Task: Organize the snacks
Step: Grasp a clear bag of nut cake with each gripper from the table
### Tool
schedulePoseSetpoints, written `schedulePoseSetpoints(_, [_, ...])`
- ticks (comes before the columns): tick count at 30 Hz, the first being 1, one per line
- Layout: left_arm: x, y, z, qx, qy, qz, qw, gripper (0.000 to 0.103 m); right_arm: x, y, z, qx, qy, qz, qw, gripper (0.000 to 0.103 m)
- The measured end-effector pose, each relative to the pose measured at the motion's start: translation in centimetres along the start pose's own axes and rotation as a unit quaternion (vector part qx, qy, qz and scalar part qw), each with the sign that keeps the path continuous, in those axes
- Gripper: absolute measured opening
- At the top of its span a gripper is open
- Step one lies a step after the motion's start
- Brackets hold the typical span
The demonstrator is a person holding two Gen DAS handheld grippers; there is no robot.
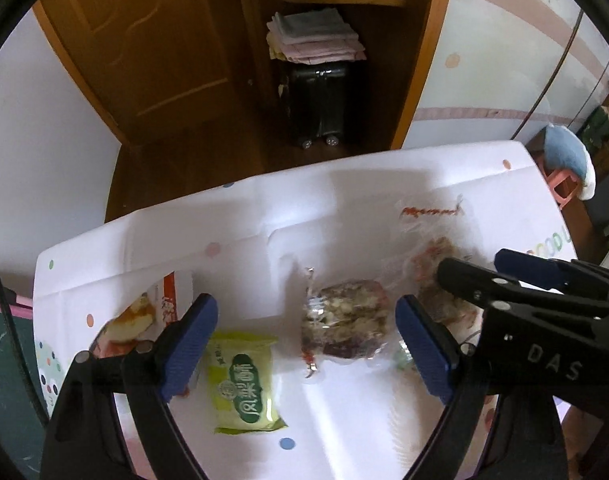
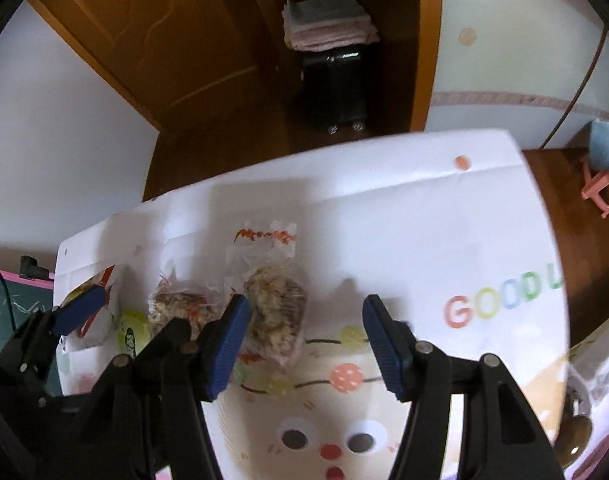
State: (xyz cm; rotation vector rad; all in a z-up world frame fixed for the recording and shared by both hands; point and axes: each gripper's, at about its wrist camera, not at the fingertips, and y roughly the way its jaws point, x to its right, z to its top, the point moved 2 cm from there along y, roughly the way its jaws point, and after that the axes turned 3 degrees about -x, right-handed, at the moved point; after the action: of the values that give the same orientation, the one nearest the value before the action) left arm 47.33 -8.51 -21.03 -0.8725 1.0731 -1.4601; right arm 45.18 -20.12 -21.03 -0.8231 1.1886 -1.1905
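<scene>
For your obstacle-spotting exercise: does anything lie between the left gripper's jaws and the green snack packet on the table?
Nothing visible does. The left gripper hangs open above the green snack packet, which lies uncovered on the table.

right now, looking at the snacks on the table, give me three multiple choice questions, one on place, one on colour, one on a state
1. In the left wrist view, where does the green snack packet lie?
A. between the left gripper's fingers
B. on the shelf
C. on the stool

2. What colour are the gripper pads?
A. red
B. blue
C. yellow

3. What does the right gripper hold?
A. a clear snack bag
B. a green packet
C. nothing

Answers:
1. A, it lies on the table cover between the two fingers.
2. B, the finger pads are blue in both views.
3. C, its jaws stand apart over the cover, with the clear snack bag beside one pad.
</scene>
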Motion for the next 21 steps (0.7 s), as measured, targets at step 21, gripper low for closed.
schedulePoseSetpoints(21, [1.3, 2.1, -0.7, -0.009, 0.018, -0.024, 0.9995, 0.051, 3.6, -0.7, -1.4, -0.014, 0.005, 0.008, 1.0, 0.041])
